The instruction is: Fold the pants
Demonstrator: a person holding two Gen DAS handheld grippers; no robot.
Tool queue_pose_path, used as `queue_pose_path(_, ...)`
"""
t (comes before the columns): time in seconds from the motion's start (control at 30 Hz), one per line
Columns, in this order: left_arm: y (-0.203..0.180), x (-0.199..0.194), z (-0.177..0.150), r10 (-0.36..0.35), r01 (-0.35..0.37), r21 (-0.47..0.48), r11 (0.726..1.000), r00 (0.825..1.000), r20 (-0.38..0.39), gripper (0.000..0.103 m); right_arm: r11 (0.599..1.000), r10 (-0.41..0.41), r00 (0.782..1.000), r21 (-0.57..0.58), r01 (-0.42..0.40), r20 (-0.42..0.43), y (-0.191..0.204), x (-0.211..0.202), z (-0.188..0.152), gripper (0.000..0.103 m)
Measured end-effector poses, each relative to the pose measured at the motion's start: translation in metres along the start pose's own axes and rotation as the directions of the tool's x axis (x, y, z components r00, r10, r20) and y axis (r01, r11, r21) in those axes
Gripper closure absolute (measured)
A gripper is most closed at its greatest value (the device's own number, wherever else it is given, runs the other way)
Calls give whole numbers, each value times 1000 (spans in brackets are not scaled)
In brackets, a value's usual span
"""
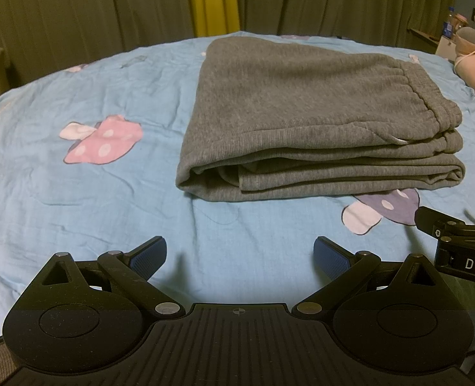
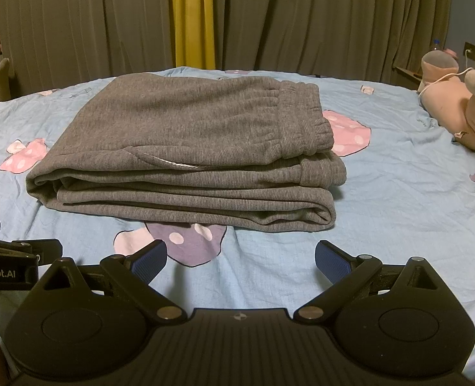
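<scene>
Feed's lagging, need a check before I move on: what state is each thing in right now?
Pants: folded into a stack, flat on the bed, waistband on top.
Left claw: open, empty, short of the pants.
Right claw: open, empty, short of the pants.
Sheet: spread, wrinkled.

light: pretty dim, warm indoor
shadows: soft
focus: mostly sharp, bit grainy
edges: heavy fisheye bending, dark corners
</scene>
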State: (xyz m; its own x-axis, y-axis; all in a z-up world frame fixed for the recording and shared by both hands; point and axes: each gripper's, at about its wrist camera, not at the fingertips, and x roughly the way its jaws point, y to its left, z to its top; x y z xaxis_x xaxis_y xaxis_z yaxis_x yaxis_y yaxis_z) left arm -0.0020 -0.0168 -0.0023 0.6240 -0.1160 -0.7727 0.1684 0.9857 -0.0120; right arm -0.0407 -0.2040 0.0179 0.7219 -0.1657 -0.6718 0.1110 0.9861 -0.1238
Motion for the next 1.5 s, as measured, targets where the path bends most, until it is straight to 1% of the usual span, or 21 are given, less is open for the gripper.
queue_pose_path(0.93,0,-1,1,0,0,3,1000,1000,2,1,1000,0,1000,-1,0,0,0,0,0,4)
queue_pose_path(1.5,-2,-4,1,-17,17,12,1000,1000,12,1,1000,-2,1000,-2,2,1,0,0,0,4)
